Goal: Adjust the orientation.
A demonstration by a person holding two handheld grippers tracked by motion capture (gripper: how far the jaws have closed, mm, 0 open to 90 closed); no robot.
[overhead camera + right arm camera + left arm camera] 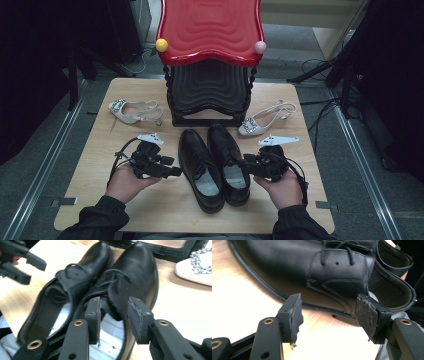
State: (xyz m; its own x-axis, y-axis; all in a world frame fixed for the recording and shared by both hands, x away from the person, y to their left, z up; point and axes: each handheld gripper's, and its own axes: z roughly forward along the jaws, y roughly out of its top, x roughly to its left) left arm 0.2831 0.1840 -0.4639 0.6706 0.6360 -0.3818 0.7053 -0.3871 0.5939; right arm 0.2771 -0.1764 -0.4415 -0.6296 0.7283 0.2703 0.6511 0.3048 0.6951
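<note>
Looking down, two black shoes sit side by side mid-table, flanked by the left tool and right tool; a red-topped stand blocks the far edge between two beige heels. The left gripper view has its jaws apart beside a shoe's sole. The right gripper view has its jaws apart over the shoe opening.

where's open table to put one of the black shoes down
Bare wood lies along the near table edge, in front of the black shoes, and at the left edge below the left sandal. It is crowded mid-table: shoes, the stool, the right sandal.
</note>
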